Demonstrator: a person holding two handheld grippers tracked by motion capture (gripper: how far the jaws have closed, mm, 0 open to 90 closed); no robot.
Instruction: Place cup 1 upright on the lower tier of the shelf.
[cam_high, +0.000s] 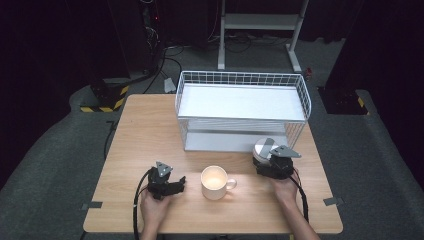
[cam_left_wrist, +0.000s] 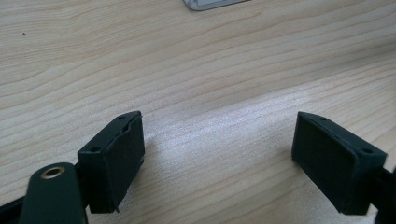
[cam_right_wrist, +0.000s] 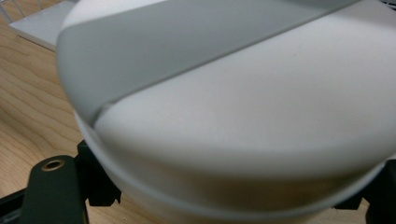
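My left gripper (cam_high: 167, 184) rests at lower left on the table (cam_high: 150, 130), fingers wide and empty. Centre, the mug (cam_high: 216, 183) waits untouched. Right of it, my right gripper (cam_high: 272, 162) fingers flank the lid (cam_right_wrist: 224, 107); contact I cannot tell. The rack (cam_high: 242, 107) beyond stands empty; the placing remains, I judge.

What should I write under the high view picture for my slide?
Two hand-held grippers work beside a white mug on a wooden table, in front of a white wire rack.

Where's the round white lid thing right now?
In the high view the round white lid sits at the table's right, just in front of the wire rack, between the right gripper's jaws and right of the mug.
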